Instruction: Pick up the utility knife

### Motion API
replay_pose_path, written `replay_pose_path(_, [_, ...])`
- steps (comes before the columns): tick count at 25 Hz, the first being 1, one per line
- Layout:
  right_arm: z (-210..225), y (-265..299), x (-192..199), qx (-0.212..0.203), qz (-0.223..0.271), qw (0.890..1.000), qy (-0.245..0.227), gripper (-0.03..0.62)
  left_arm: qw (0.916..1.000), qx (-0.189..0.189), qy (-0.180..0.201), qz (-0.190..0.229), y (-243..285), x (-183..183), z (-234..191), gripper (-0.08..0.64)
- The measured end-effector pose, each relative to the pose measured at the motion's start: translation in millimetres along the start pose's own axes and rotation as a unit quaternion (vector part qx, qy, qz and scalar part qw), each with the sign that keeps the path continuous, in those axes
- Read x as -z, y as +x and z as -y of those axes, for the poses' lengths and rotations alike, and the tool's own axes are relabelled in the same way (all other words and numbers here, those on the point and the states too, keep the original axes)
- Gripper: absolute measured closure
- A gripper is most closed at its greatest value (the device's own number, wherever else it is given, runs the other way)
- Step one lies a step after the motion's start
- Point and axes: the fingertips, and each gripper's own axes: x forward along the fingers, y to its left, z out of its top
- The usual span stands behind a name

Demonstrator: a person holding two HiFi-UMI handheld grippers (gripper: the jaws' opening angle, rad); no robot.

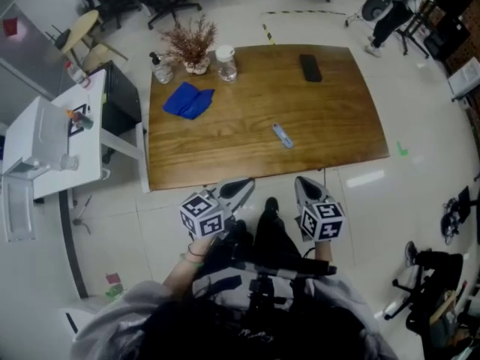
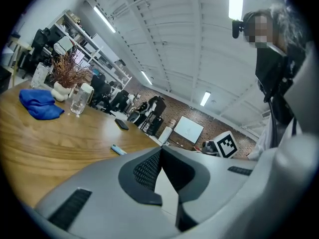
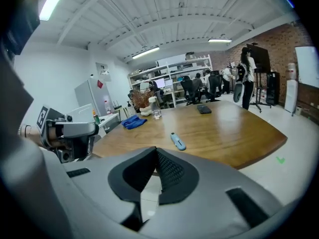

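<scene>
I hold my left gripper (image 1: 234,192) and my right gripper (image 1: 306,190) side by side, just short of the near edge of the table (image 1: 225,145). Each has its jaws pressed together at the tips with nothing between them, so I judge that one must open before it can take anything.

The utility knife (image 1: 283,136) lies flat on the bare wood, right of the middle and slanted, nearer my right gripper. It is well apart from everything else on the table. It looks like a slim, pale blue-grey plastic body. I expect it to be light and stiff, with a smooth casing that could skate on the wood if I nudge it. I cannot tell whether the blade is out. I would close across its narrow width near the middle and come down low, since it sits so flat.

The tabletop is glossy wood and reflects the ceiling lights. At the far side sit a blue cloth (image 1: 188,100), a small bottle (image 1: 161,69), a dried plant (image 1: 191,45), a glass jar (image 1: 226,63) and a dark phone (image 1: 310,67). A white cabinet (image 1: 52,137) stands to the left. Beyond are a pale shiny floor (image 1: 420,111), office chairs and shelving.
</scene>
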Motion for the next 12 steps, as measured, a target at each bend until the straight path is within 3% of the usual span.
replay_pose_path(6, [23, 71, -19, -0.092, -0.055, 0.994, 0.0, 0.561, 0.9979, -0.061, -0.015, 0.019, 27, -12, -39, 0.554])
replay_pose_path(12, [59, 136, -25, -0.111, -0.145, 0.977, -0.108, 0.421, 0.9903, -0.123, -0.033, 0.055, 51, -28, -62, 0.555])
